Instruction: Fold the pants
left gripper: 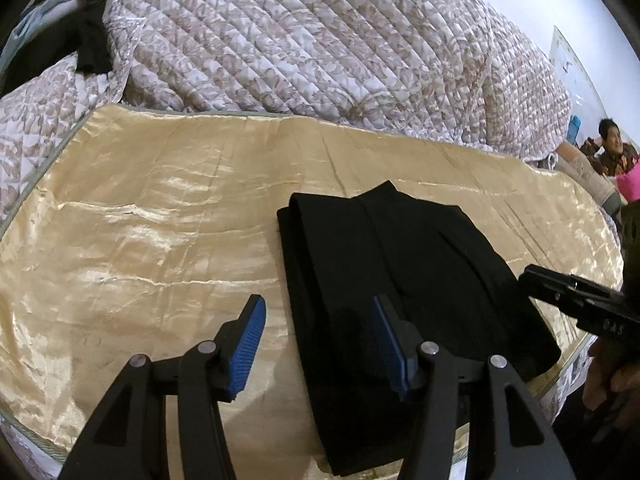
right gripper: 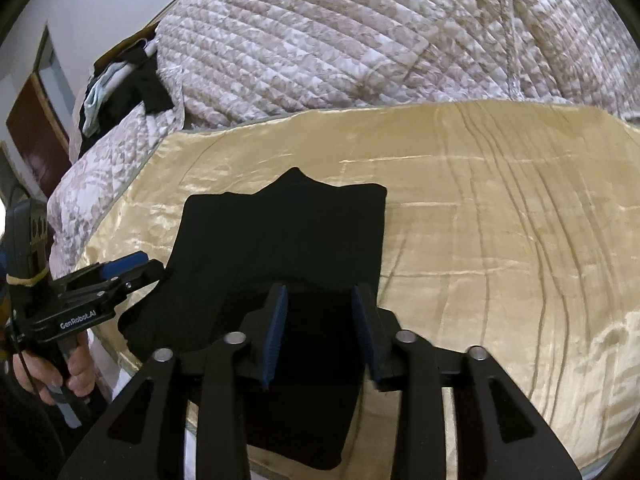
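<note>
**A:** So where are we in the fold? Looks to me like the black pants are already doubled up into a compact stack, lying on the gold satin cover near the bed's front edge, with the quilted floral comforter heaped behind.

**B:** Yeah, I'd guess it's the tail end, one more fold or just a tidy-up. Left hand-held gripper is spread wide and holding nothing, hanging over the stack's left edge: one blue pad over the satin, the other over the fabric.

**A:** And the right one?

**B:** Right hand-held gripper is parted too, empty, pointing forward over the near end of the pants. Can't tell if it touches the cloth. Next move probably means pinching that near edge with both and carrying it toward the far end without shifting the layers.
</note>
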A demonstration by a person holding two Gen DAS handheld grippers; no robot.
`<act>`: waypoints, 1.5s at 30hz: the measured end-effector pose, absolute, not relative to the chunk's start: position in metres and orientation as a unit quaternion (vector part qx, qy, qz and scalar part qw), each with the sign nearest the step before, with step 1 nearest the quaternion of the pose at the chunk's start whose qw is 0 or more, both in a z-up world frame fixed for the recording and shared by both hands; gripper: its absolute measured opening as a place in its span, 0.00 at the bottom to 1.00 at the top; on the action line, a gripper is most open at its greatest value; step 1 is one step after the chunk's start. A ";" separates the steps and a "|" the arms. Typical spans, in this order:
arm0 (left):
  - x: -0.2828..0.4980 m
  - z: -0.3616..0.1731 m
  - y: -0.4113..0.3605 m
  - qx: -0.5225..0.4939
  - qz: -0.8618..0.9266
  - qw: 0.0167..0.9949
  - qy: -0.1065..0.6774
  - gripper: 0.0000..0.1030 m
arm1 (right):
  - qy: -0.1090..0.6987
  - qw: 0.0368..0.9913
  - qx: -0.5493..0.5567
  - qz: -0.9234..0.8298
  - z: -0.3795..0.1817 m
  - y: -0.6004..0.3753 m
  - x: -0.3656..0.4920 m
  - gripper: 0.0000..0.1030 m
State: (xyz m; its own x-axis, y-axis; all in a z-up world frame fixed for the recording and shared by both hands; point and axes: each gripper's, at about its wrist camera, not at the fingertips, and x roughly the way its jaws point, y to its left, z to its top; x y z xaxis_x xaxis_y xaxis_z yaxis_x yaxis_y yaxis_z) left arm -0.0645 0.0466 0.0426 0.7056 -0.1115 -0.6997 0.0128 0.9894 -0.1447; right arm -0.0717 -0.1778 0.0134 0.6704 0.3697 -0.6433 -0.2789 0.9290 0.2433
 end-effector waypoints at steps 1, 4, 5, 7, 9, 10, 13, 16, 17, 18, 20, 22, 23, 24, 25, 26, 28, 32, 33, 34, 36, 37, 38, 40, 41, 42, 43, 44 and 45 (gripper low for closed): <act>-0.064 0.043 0.048 -0.068 -0.035 0.921 0.382 0.56 | 0.364 0.912 0.065 0.178 0.014 -0.179 -0.072 0.49; -0.062 0.040 0.050 -0.081 -0.044 0.918 0.387 0.56 | 0.364 0.910 0.077 0.182 0.015 -0.181 -0.071 0.49; -0.061 0.039 0.050 -0.086 -0.048 0.915 0.391 0.56 | 0.366 0.909 0.081 0.182 0.014 -0.183 -0.070 0.49; -0.059 0.035 0.052 -0.094 -0.052 0.911 0.398 0.56 | 0.372 0.905 0.097 0.182 0.012 -0.187 -0.067 0.49; -0.056 0.030 0.054 -0.105 -0.054 0.905 0.408 0.56 | 0.382 0.898 0.116 0.184 0.007 -0.192 -0.063 0.49; -0.055 0.027 0.055 -0.115 -0.058 0.901 0.413 0.56 | 0.388 0.894 0.125 0.184 0.004 -0.194 -0.061 0.49; -0.053 0.021 0.060 -0.148 -0.074 0.891 0.422 0.57 | 0.411 0.877 0.159 0.191 -0.007 -0.199 -0.054 0.49; -0.052 0.017 0.060 -0.175 -0.094 0.880 0.430 0.58 | 0.414 0.870 0.182 0.195 -0.012 -0.202 -0.052 0.49; -0.053 0.016 0.059 -0.179 -0.098 0.879 0.431 0.58 | 0.415 0.868 0.188 0.197 -0.012 -0.203 -0.052 0.49; -0.054 0.016 0.058 -0.177 -0.098 0.880 0.430 0.59 | 0.415 0.866 0.193 0.200 -0.012 -0.203 -0.052 0.49; -0.055 0.016 0.057 -0.178 -0.099 0.880 0.430 0.59 | 0.419 0.860 0.202 0.208 -0.013 -0.203 -0.053 0.50; -0.055 0.015 0.061 -0.194 -0.102 0.875 0.431 0.59 | 0.420 0.860 0.198 0.211 -0.013 -0.202 -0.055 0.50; -0.055 0.015 0.062 -0.199 -0.103 0.874 0.431 0.59 | 0.420 0.859 0.201 0.213 -0.013 -0.202 -0.054 0.50; -0.055 0.014 0.062 -0.199 -0.103 0.874 0.431 0.59 | 0.421 0.857 0.207 0.215 -0.014 -0.203 -0.054 0.50; -0.053 0.013 0.060 -0.193 -0.103 0.876 0.430 0.59 | 0.420 0.855 0.212 0.217 -0.015 -0.204 -0.054 0.50; -0.053 0.013 0.062 -0.189 -0.102 0.877 0.430 0.61 | 0.421 0.854 0.215 0.218 -0.017 -0.205 -0.053 0.50; -0.046 0.013 0.059 -0.183 -0.100 0.880 0.427 0.65 | 0.420 0.853 0.220 0.217 -0.019 -0.205 -0.048 0.50; -0.038 0.013 0.056 -0.181 -0.093 0.882 0.425 0.65 | 0.416 0.855 0.223 0.214 -0.019 -0.200 -0.033 0.50; -0.039 0.013 0.056 -0.179 -0.092 0.882 0.426 0.64 | 0.416 0.855 0.225 0.213 -0.019 -0.199 -0.034 0.50; -0.041 0.013 0.054 -0.175 -0.092 0.883 0.426 0.61 | 0.415 0.855 0.224 0.214 -0.018 -0.199 -0.036 0.49; -0.047 0.015 0.052 -0.169 -0.091 0.884 0.426 0.55 | 0.417 0.855 0.220 0.216 -0.018 -0.198 -0.040 0.44; -0.048 0.016 0.051 -0.168 -0.091 0.884 0.427 0.52 | 0.417 0.855 0.219 0.218 -0.019 -0.199 -0.042 0.40; -0.050 0.017 0.051 -0.167 -0.091 0.884 0.427 0.49 | 0.418 0.853 0.221 0.220 -0.019 -0.200 -0.044 0.39; -0.049 0.018 0.051 -0.164 -0.090 0.885 0.427 0.47 | 0.418 0.852 0.222 0.222 -0.019 -0.201 -0.046 0.36; -0.048 0.018 0.050 -0.163 -0.090 0.885 0.427 0.46 | 0.418 0.853 0.221 0.222 -0.019 -0.201 -0.045 0.35; -0.047 0.018 0.049 -0.162 -0.089 0.885 0.427 0.45 | 0.419 0.853 0.221 0.221 -0.020 -0.201 -0.044 0.35; -0.047 0.018 0.048 -0.159 -0.088 0.886 0.426 0.43 | 0.420 0.852 0.222 0.220 -0.021 -0.201 -0.044 0.35; -0.046 0.019 0.046 -0.156 -0.088 0.887 0.425 0.41 | 0.419 0.853 0.222 0.219 -0.021 -0.200 -0.043 0.35; -0.046 0.020 0.045 -0.152 -0.089 0.889 0.423 0.40 | 0.419 0.854 0.220 0.218 -0.020 -0.199 -0.043 0.33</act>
